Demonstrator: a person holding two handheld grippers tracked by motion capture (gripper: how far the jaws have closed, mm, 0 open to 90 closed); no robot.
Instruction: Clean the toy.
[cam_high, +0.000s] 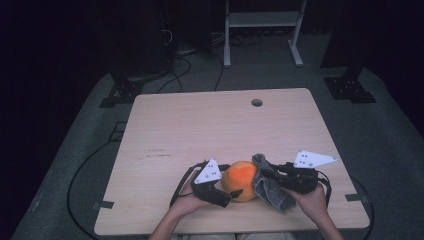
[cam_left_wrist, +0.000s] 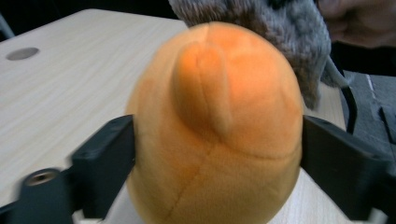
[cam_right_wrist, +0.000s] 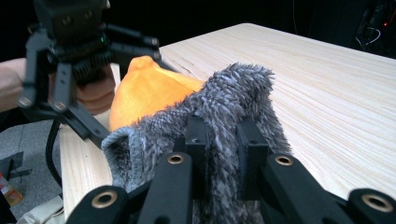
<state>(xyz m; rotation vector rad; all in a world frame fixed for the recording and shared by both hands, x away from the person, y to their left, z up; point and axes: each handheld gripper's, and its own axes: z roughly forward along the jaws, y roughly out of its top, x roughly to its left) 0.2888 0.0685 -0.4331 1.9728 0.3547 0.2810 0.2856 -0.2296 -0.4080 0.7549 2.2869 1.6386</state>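
An orange plush ball (cam_high: 241, 177) sits on the wooden table (cam_high: 200, 125) near its front edge. My left gripper (cam_high: 232, 180) comes at it from the left with a jaw on each side. In the left gripper view both black jaws touch the flanks of the plush ball (cam_left_wrist: 215, 121). My right gripper (cam_high: 262, 173) is shut on a grey fuzzy cloth (cam_high: 271, 189) that lies against the ball's right side. In the right gripper view the cloth (cam_right_wrist: 233, 93) is pinched between the jaws of the right gripper (cam_right_wrist: 224, 140), with the orange ball (cam_right_wrist: 149, 88) just behind it.
A round cable hole (cam_high: 256, 102) is at the table's far edge. A white metal frame (cam_high: 262, 20) and loose cables (cam_high: 185, 65) stand on the floor beyond. Black stand bases (cam_high: 350, 87) flank the far corners.
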